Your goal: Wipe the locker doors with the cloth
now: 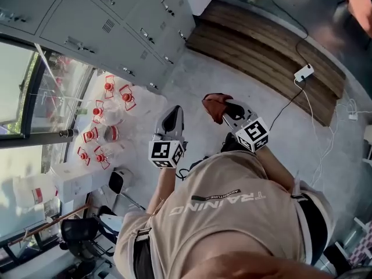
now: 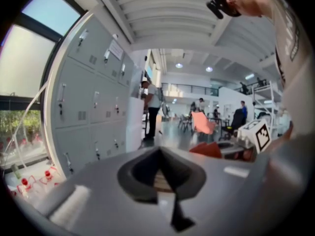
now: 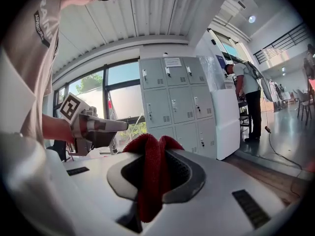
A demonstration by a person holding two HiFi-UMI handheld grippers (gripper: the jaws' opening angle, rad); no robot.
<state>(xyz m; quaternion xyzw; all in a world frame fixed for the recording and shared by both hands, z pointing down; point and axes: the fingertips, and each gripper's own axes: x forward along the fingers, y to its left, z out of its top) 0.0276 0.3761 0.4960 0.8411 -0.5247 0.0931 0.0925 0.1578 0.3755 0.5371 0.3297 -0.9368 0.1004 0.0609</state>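
We found the right tool (image 3: 156, 154) clamped on the red cloth (image 3: 150, 181), the left tool (image 2: 160, 154) closed on nothing, and both well short of the locker doors (image 3: 173, 100); we judged the cloth should be carried up and pressed flat in overlapping strokes.

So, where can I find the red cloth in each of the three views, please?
Head view: the red cloth is at the centre, held in the right gripper.
Left gripper view: it is low on the right, beside the right gripper's marker cube.
Right gripper view: it is low at the centre, clamped between the jaws.
Shared landmark: the grey lockers.
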